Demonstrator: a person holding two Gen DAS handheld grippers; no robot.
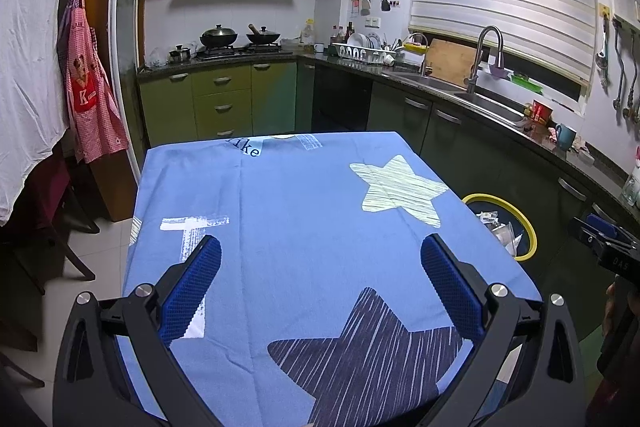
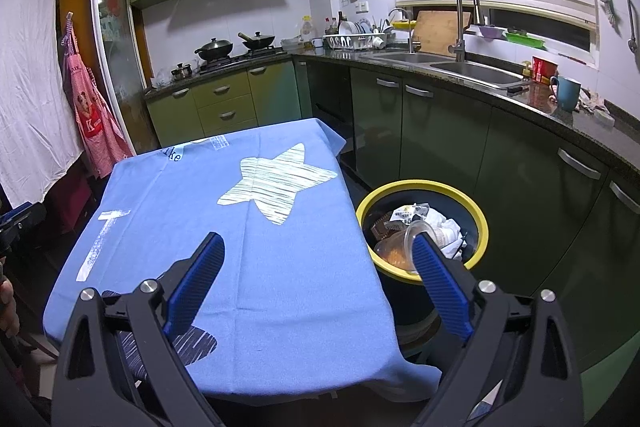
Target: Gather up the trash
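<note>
We hold our left gripper [image 1: 320, 251] above the near half of a table draped in a blue cotton cloth [image 1: 304, 211] printed with stars; its blue-padded fingers [image 1: 196, 291] stand wide apart with nothing between them. Under it, at the near edge of the table, lies a dark navy striped star print [image 1: 372, 359], and a pale cream striped star print [image 1: 400, 191] sits toward the far right corner. No loose item shows on the cloth in either view.

Our right gripper [image 2: 316, 247] hangs over the right edge of the table, its ribbed blue fingers [image 2: 440, 287] likewise spread and gripping nothing. One finger is over the cloth; the other reaches past the edge, in front of a round dark bin with a yellow rim [image 2: 482, 227] that stands on the floor just beside the table's right edge, between the table and the dark green lower cabinets [image 2: 440, 147].

The trash lies inside that bin: crumpled white paper [image 2: 444, 227], a clear plastic cup [image 2: 412, 239] tilted on its side, a printed wrapper [image 2: 408, 213] and something brown that we cannot make out. From the left wrist view only the yellow rim and some pale scraps show past the right edge of the table.

Behind the bin, a steel double sink [image 2: 460, 67] is set in the dark stone counter, with a blue mug [image 2: 566, 93] near it.
</note>
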